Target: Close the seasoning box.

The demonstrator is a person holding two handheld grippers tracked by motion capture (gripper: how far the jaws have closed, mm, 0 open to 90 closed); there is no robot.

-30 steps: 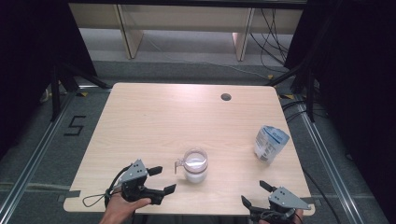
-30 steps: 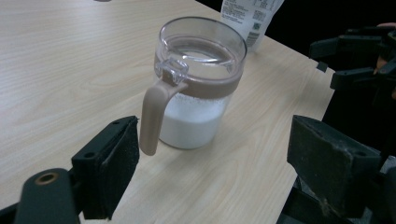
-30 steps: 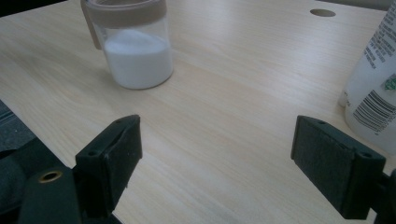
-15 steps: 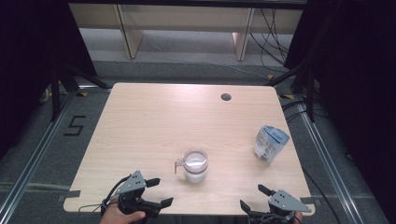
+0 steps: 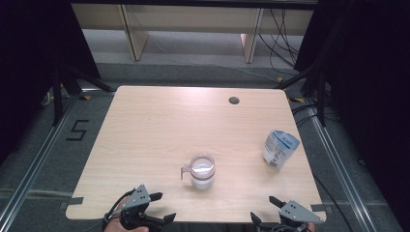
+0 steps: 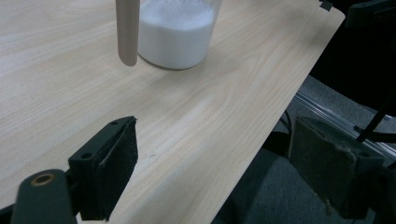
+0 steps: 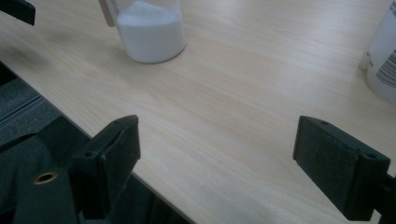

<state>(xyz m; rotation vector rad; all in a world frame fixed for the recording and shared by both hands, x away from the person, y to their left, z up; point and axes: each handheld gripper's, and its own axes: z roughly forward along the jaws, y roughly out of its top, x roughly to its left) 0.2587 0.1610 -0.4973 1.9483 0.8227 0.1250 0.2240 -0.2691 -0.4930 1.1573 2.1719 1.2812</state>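
The left gripper [image 5: 163,207] has its two black jaws spread wide with nothing between them; in the left gripper view [image 6: 212,177] one jaw sits over the wood and the other hangs past the table's near edge. It hovers at the near-left part of the light wooden table [image 5: 159,130], held by a hand [image 5: 118,223] that comes in from the bottom of the high view. The right gripper [image 5: 265,211] is likewise gaping, its jaws far apart and empty; in the right gripper view [image 7: 217,172] both pads frame bare tabletop at the near edge. It sits at the near-right corner of the table, well apart from the left gripper.

Ahead of both, near the middle of the table's front half, stands a clear plastic measuring cup with a side handle [image 5: 201,170], upright and partly filled with white powder [image 6: 173,32]. A pale flat handle [image 6: 127,30] hangs down its side in the left gripper view. The cup is nearer the left gripper than the right, and touches neither.

Farther right, close to the table's right edge, stands a white and blue printed pouch [image 5: 279,148] with its top open, well apart from the cup; its edge shows at the right of the right gripper view [image 7: 382,60].

A small dark round hole [image 5: 234,100] lies near the table's far edge.
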